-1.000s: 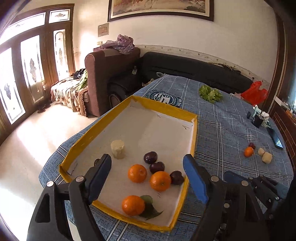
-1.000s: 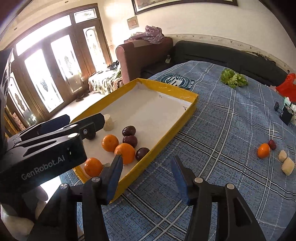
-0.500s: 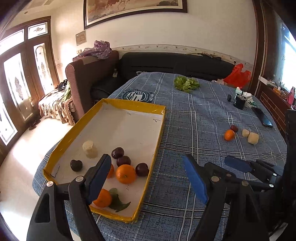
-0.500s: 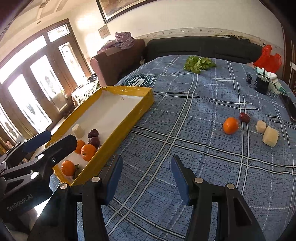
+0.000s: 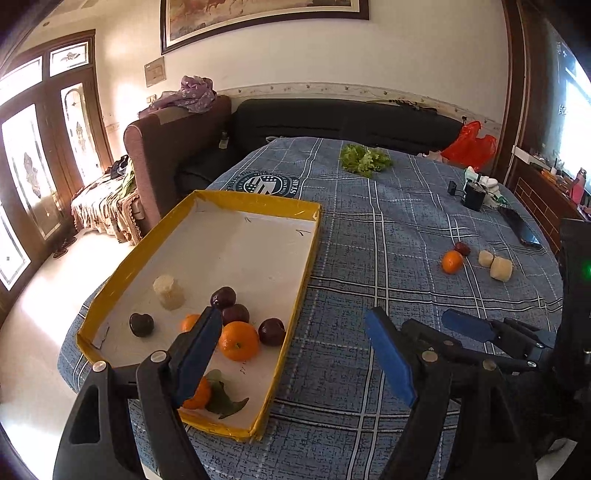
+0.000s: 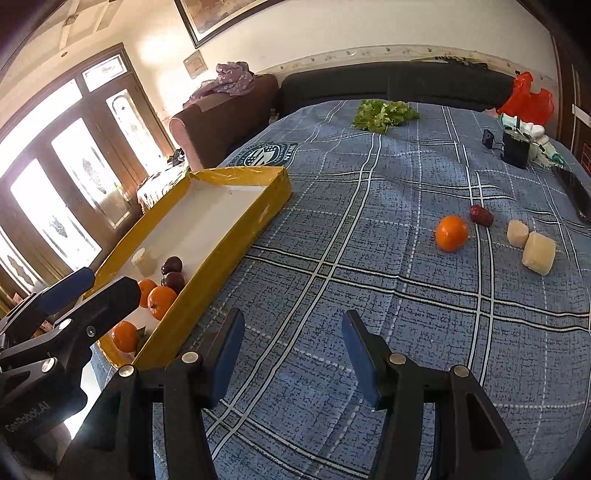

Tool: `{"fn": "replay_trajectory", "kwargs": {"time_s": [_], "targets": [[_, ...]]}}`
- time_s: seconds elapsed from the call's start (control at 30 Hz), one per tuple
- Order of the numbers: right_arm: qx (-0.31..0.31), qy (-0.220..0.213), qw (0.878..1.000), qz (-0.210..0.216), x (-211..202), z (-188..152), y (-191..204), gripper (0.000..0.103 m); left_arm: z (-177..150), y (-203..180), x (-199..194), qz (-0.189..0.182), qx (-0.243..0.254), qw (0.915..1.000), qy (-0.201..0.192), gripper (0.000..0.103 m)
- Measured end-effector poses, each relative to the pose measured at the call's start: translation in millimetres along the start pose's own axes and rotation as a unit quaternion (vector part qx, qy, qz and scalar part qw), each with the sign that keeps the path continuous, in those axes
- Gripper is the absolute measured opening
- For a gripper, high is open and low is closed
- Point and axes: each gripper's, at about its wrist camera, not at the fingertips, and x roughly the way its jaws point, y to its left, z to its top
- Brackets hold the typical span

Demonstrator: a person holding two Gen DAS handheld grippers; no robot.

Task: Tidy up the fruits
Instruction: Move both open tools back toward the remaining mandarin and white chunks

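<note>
The right gripper [image 6: 291, 347] has its jaws partly apart and holds nothing, hovering over bare blue plaid tablecloth [image 6: 369, 295]. The left gripper [image 5: 291, 354] stands wider, also empty, over the near corner of the yellow tray [image 5: 255, 428], where oranges and dark plums already lie. This looks like the reach for the next fruit: a loose orange [image 6: 451, 233] and a small red fruit [image 6: 481, 215] wait well ahead of the right gripper, which must travel there and close gently.

Home living room: dark sofa [image 5: 343, 118], framed painting [image 5: 258, 18], glazed wooden doors [image 5: 48, 147], cloth-covered table [image 6: 369, 258].
</note>
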Motion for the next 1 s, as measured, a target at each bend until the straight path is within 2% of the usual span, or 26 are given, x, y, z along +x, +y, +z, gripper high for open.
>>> {"fn": "replay_trajectory", "kwargs": {"time_s": [0.63, 0.77, 0.83, 0.9, 1.0], "targets": [[0.011, 0.015, 1.000, -0.011, 12.3, -3.1, -13.1, 0.061, -1.7, 3.2, 13.0, -0.007, -0.010, 0.9998, 0.017, 0.080], [0.008, 0.009, 1.000, -0.025, 5.1, -3.5, -25.7, 0.060, -0.5, 8.0, 16.3, -0.047, -0.028, 0.9979, 0.034, 0.081], [0.010, 0.003, 0.999, -0.045, -3.4, -3.4, -40.6, 0.060, 1.0, 10.6, 15.2, -0.092, -0.043, 0.9941, 0.036, 0.088], [0.021, -0.003, 0.998, -0.064, -13.1, -2.8, -59.2, 0.060, 2.1, 10.5, 12.2, -0.140, -0.057, 0.9881, 0.029, 0.089], [0.056, -0.018, 0.993, -0.099, -34.3, 0.5, -101.8, 0.060, 1.2, -1.1, 11.7, -0.173, -0.048, 0.9833, 0.030, 0.089]]}}
